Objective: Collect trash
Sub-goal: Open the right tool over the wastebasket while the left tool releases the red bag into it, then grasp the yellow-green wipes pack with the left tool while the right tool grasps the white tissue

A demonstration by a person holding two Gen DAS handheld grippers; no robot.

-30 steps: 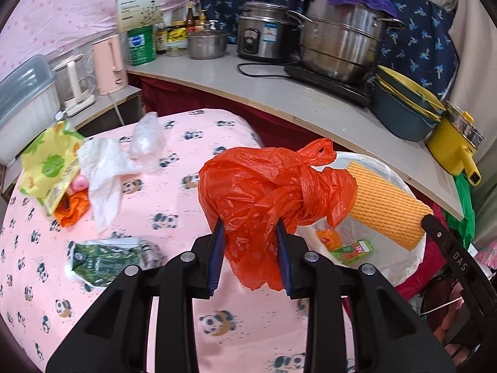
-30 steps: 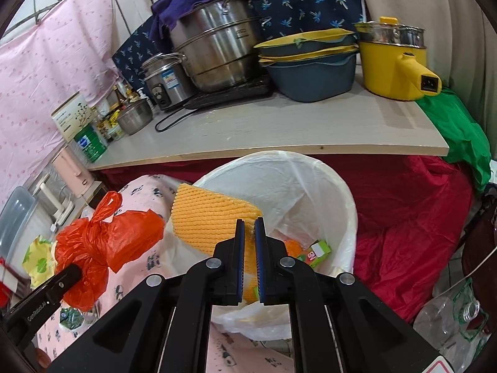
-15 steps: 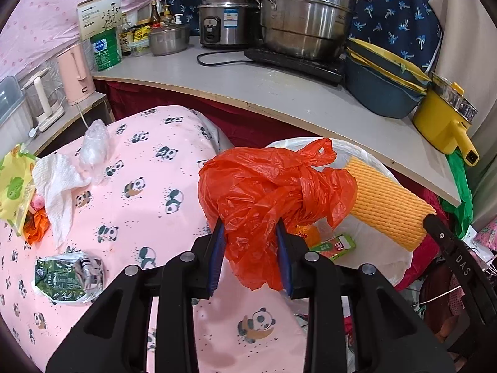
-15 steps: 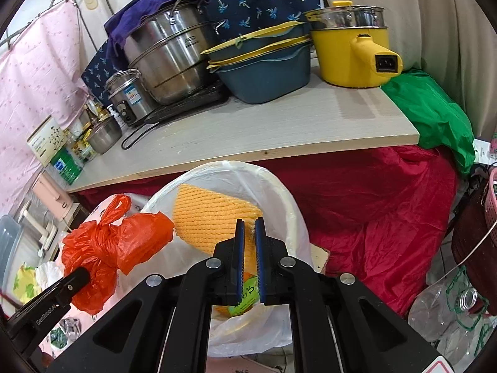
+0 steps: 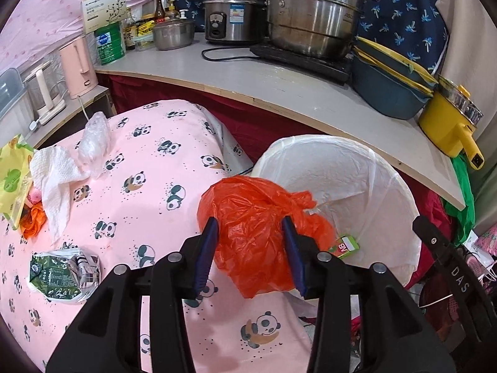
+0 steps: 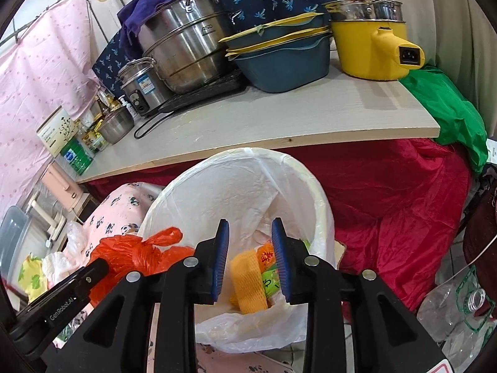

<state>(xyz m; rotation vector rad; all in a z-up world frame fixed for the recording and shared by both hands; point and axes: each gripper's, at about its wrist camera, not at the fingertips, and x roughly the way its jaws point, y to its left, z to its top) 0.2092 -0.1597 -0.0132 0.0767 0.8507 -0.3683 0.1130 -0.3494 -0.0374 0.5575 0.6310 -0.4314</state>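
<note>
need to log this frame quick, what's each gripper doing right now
Left gripper: jaws spread around the orange plastic bag at the bin's edge; whether they grip it cannot be told.
Right gripper: open, empty, above the lined trash bin.

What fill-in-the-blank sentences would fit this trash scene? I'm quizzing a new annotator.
The right gripper is ___.
The yellow foam net lies inside the white-lined ___.
The crumpled plastic bag at the left gripper is coloured ___.
Missing: open; bin; orange.

One orange bag [image 5: 257,233], one lined bin [image 5: 357,168], two kettles [image 5: 77,66], three steel pots [image 5: 313,25].
</note>
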